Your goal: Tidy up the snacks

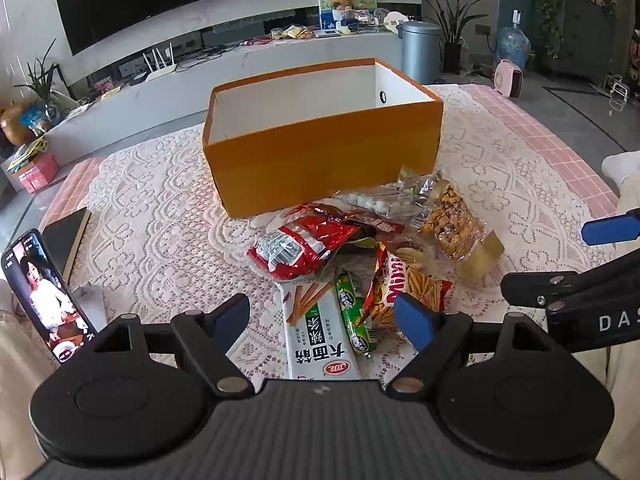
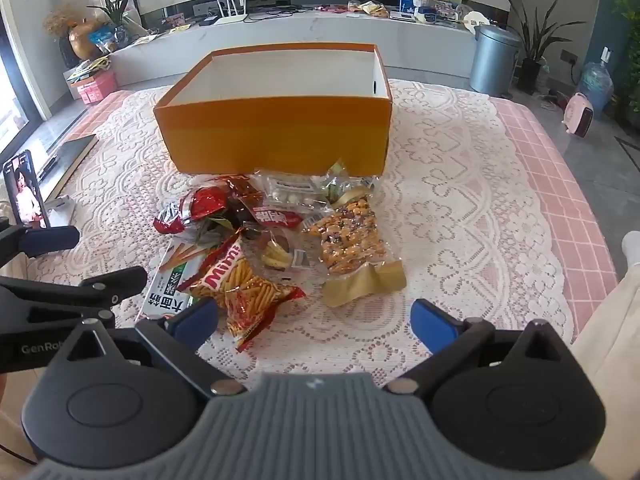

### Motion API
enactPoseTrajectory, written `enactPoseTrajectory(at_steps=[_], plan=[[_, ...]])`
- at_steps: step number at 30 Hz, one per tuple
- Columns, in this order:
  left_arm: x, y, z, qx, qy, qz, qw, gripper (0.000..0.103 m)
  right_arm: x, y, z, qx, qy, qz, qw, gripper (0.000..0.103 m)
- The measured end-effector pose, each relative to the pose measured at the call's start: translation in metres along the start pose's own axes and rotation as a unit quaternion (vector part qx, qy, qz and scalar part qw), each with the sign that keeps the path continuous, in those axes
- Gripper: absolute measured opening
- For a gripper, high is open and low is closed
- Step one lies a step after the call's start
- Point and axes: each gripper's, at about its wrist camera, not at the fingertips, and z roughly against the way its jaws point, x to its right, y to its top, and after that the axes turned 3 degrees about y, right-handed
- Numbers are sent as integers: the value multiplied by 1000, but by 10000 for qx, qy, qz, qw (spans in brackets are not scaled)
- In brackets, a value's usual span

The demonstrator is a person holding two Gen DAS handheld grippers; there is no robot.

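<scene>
your left gripper (image 1: 324, 316) hangs low over the near edge of the snack pile, its blue-padded jaws spread wide and holding nothing. directly between them lies a long white biscuit pack (image 1: 320, 340), its long axis running straight away from you, so the jaws already straddle its width. a thin green sausage stick (image 1: 354, 320) lies just beside it on the right, parallel and touching, near your right-hand pad.

your right gripper (image 2: 314, 322) sits beside the left, a little behind the pile, also spread wide and empty. the orange bag of snack sticks (image 2: 244, 292) lies just ahead and left of its centre, angled across the lace tablecloth (image 2: 460, 200). the clear pack of mixed nuts (image 2: 350, 236) lies ahead, its length pointing away toward the box.

further on, a red foil bag (image 1: 298, 246) and smaller clear packets are heaped against one another, reaching to the foot of the orange box (image 1: 320, 156). the box stands open-topped beyond the pile, its long side facing you; what shows of its white inside is bare.

the left hand looks nearer to a grab: a short drop and a close should take the white pack, though the green stick may get pinched along with it. a phone (image 1: 44, 292) stands propped at the far left.
</scene>
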Motion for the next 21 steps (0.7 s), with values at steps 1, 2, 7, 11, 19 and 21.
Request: enactPoseTrajectory(at_steps=[1, 2, 7, 11, 19, 21], plan=[[0, 0, 0, -30, -20, 5, 10000, 96, 0, 0, 0, -10, -1, 1, 10000, 99], [0, 0, 0, -37, -33, 9, 10000, 96, 0, 0, 0, -9, -10, 1, 10000, 99], [1, 0, 1, -19, -38, -27, 10000, 96, 1, 0, 0, -4, -15, 5, 10000, 99], [-4, -5, 1, -23, -56, -43, 10000, 96, 3, 0, 0, -14, -14, 12, 10000, 99], [0, -3, -2, -96, -4, -51, 9999, 96, 2, -1, 0, -28, -43, 5, 10000, 99], [-1, -4, -3, -103, 1, -43, 9999, 96, 4, -1, 0, -43, -49, -8, 10000, 99]])
